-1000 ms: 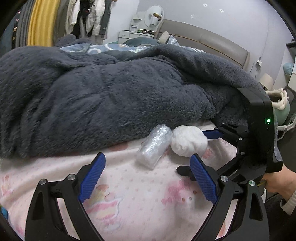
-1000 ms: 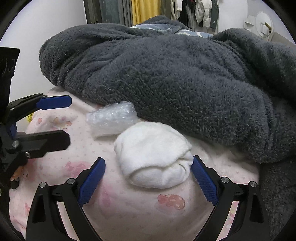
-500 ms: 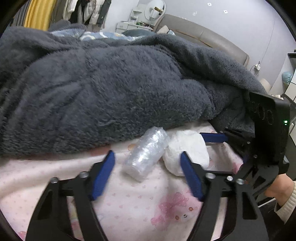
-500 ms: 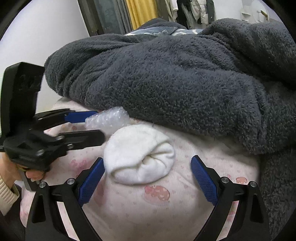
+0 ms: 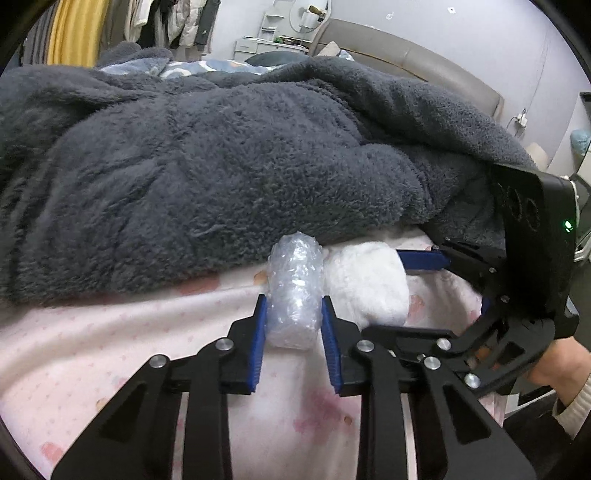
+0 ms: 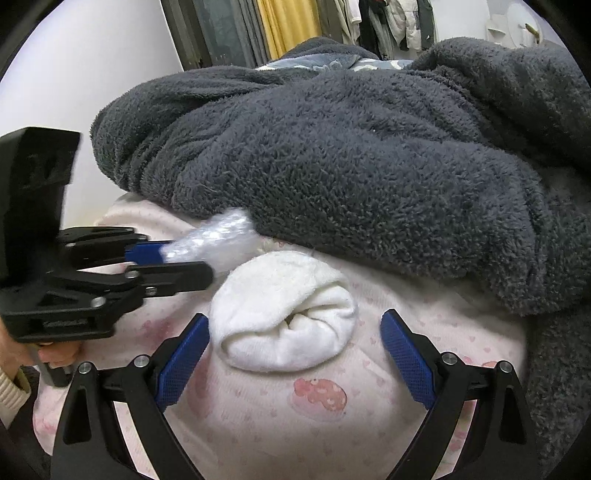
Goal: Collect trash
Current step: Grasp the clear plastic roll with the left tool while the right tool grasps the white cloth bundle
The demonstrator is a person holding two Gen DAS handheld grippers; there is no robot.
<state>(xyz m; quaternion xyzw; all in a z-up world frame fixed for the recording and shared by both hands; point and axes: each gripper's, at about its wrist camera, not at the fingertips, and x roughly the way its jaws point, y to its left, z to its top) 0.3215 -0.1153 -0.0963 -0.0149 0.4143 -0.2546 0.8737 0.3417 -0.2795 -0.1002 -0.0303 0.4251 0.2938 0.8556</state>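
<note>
Between left gripper (image 5: 291,321) pads: bubble wrap roll (image 5: 293,291), jaws just closed on it, long axis pointing away. Right gripper (image 6: 293,354) wide, straddling white sock bundle (image 6: 284,314).

We are in a home bedroom — a bed with a pink printed sheet (image 5: 110,350) and grey fleece blanket (image 5: 221,166), a padded headboard (image 5: 424,62), hanging clothes (image 6: 388,22) behind.
</note>
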